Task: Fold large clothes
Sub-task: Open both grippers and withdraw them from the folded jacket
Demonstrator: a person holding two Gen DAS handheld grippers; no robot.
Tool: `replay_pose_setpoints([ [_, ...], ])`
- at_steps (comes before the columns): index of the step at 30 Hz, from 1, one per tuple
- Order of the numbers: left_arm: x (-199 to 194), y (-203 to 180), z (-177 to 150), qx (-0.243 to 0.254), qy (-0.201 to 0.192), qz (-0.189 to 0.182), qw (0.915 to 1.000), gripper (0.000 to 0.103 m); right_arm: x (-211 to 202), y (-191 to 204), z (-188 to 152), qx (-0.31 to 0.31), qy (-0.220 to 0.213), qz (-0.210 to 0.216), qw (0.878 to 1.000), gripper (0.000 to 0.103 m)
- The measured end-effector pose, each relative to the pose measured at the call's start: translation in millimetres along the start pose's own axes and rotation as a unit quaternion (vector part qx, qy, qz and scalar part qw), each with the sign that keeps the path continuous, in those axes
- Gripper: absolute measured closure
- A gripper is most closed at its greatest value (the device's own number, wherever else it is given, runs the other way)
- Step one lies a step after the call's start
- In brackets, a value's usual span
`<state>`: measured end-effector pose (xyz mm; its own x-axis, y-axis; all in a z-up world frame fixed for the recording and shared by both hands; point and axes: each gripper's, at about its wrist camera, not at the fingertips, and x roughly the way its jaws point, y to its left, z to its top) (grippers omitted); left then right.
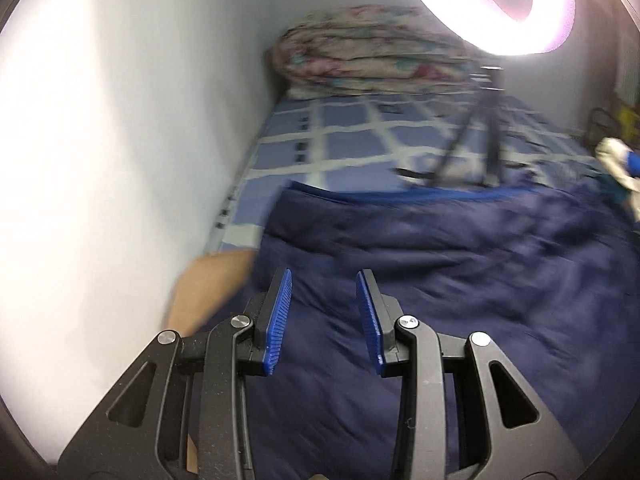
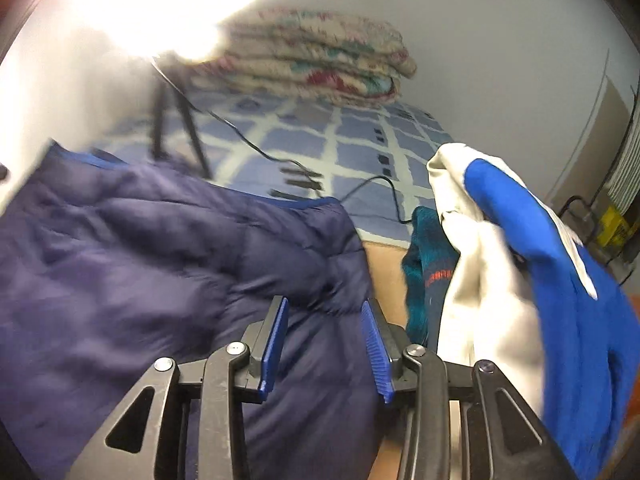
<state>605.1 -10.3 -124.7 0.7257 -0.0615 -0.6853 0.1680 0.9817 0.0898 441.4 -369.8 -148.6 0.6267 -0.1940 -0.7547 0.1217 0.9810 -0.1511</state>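
Note:
A dark navy quilted jacket (image 1: 440, 264) lies spread on the bed; it also shows in the right wrist view (image 2: 160, 248). My left gripper (image 1: 324, 280) is open and empty, hovering over the jacket's left part near its left edge. My right gripper (image 2: 326, 306) is open and empty above the jacket's right edge. Both views are blurred by motion.
A blue and white checked sheet (image 1: 344, 132) covers the bed. A folded floral quilt (image 2: 320, 60) lies at the far end. A ring light (image 1: 520, 4) on a black tripod (image 2: 176, 128) stands on the bed, with a cable (image 2: 372, 184). A white and blue garment (image 2: 520, 264) and a teal one (image 2: 420, 264) lie right. A white wall (image 1: 120, 140) is left.

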Motion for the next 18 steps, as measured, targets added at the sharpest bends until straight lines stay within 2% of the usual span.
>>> replay_pose_setpoints([
  [3,-33.1,-38.4,-20.4,0.013,-0.002,-0.047,0.9988,0.068,-38.7,9.8,-23.0,0.002,-0.012,0.035,0.999,0.063],
  [8,-62.7,-110.8,-48.6,0.063,-0.002,-0.083,0.9945,0.068,-88.7,22.8,-69.0,0.016,-0.019,0.069,0.997,0.058],
  [13,-38.8,-164.2,-79.2,0.086,0.038,-0.081,0.9922,0.068,-93.8,36.4,-106.7,0.026,0.006,0.079,0.997,0.058],
  [16,-14.1,-178.0,-102.6,0.105,0.057,-0.063,0.9908,0.068,-83.9,41.7,-127.5,0.026,0.027,0.078,0.996,0.058],
  [18,-8.5,-176.2,-107.6,0.095,0.051,-0.064,0.9921,0.068,-76.1,45.1,-135.6,0.014,0.037,0.074,0.996,0.058],
])
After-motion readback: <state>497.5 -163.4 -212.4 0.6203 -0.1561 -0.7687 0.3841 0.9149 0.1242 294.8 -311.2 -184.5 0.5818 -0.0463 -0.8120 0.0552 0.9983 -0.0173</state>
